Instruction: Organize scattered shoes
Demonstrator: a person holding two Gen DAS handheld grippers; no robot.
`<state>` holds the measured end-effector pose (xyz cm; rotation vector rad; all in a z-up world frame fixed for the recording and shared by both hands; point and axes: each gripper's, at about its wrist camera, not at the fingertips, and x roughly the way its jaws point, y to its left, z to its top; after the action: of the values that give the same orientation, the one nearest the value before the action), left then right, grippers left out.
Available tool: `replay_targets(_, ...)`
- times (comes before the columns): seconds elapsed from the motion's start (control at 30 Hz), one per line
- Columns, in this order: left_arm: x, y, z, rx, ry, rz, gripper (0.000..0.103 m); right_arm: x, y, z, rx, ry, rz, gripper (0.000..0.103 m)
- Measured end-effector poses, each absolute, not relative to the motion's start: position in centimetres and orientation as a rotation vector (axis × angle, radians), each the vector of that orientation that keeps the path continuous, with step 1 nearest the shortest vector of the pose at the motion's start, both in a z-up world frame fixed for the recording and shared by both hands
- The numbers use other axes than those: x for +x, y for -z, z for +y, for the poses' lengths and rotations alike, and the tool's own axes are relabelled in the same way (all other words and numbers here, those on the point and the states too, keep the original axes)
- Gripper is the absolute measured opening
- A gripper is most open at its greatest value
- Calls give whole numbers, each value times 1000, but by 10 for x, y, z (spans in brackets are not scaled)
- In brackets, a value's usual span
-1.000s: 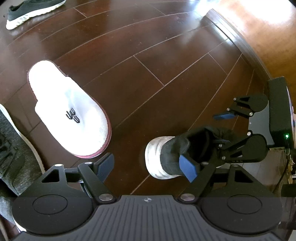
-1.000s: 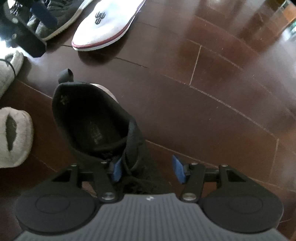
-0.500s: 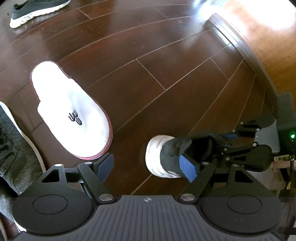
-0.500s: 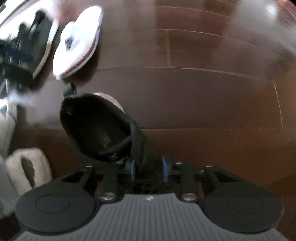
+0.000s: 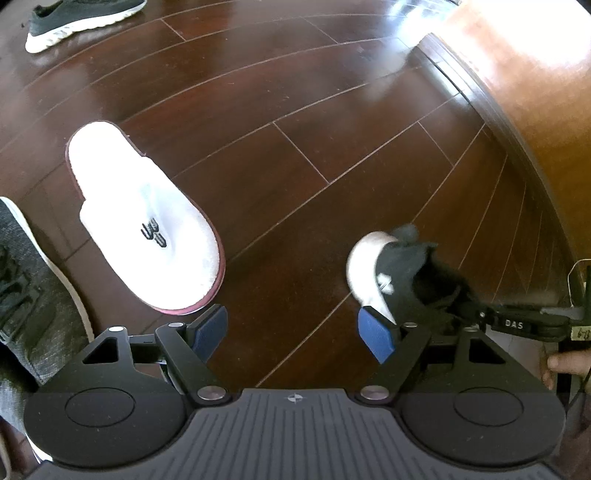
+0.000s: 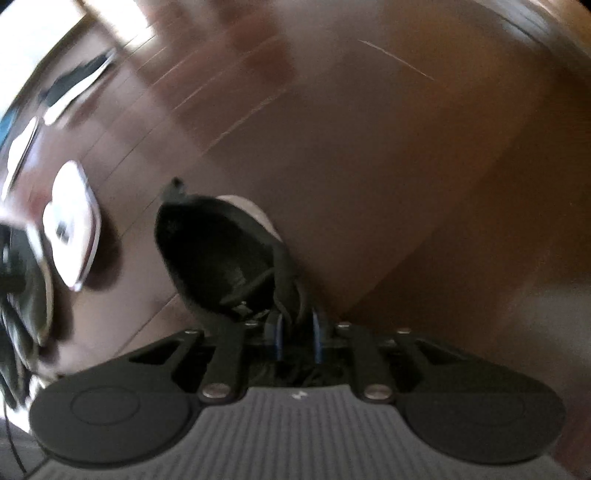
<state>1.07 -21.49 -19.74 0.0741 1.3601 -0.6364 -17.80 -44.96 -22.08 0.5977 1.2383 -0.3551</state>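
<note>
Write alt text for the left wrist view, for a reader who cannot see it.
The open left gripper hovers over dark wood floor, a white slipper just ahead to its left. At right, the right gripper holds a black sneaker by its collar; another black sneaker lies far off.

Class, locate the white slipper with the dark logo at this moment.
In the left wrist view the white slipper lies on the wooden floor, left of centre, between the grey sneaker and the open left gripper.
</note>
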Motion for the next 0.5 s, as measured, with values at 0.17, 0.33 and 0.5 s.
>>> replay_targets(0.17, 9, 197, -216, 74, 642, 1358, 83, -195, 219, -450, 654, 388, 1217, 20)
replay_targets(0.33, 9, 198, -218, 77, 643, 1363, 83, -186, 201, -433, 482, 329, 1188, 46)
replay_targets(0.5, 12, 200, -217, 71, 636, 1364, 83, -171, 182, -410, 266, 220, 1137, 50)
